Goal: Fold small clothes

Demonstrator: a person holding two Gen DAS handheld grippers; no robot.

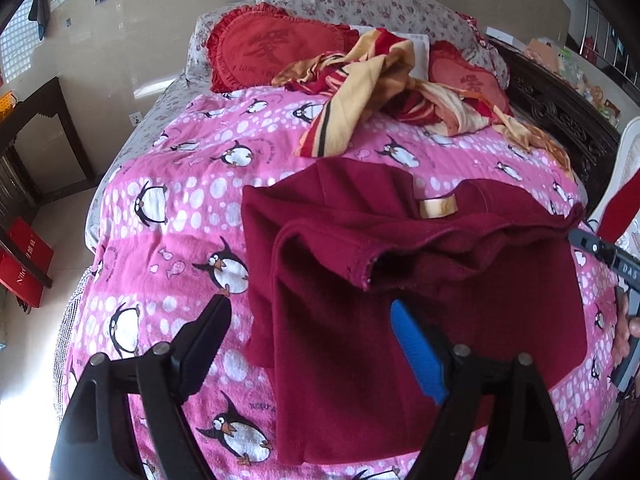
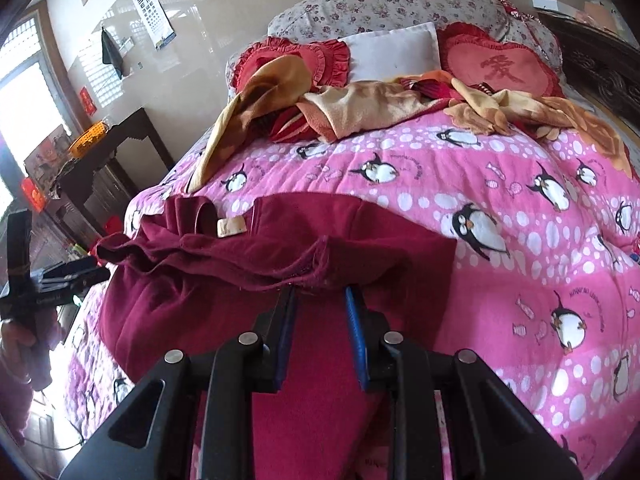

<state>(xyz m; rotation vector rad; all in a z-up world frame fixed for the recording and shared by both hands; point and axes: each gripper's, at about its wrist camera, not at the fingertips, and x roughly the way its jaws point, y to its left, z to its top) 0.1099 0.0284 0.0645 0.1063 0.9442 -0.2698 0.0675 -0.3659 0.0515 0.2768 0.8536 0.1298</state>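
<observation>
Where pink penguin quilt [image 1: 168, 216] covers bed: dark red garment [image 1: 344, 240], partly folded, sleeve doubled across body, cream neck label [image 1: 437, 207] facing up. Left claw [image 1: 308, 320] spread wide above garment's near edge, gripping nothing, one blue pad [image 1: 416, 348] over the cloth. Right claw [image 2: 320, 300] parted narrowly at folded sleeve hem, pads clear of the fabric. Behind: striped orange-and-red blanket [image 2: 360, 108] heaped, red heart cushions [image 2: 500, 66], white pillow [image 2: 392, 50], floral bedding [image 2: 384, 4].
</observation>
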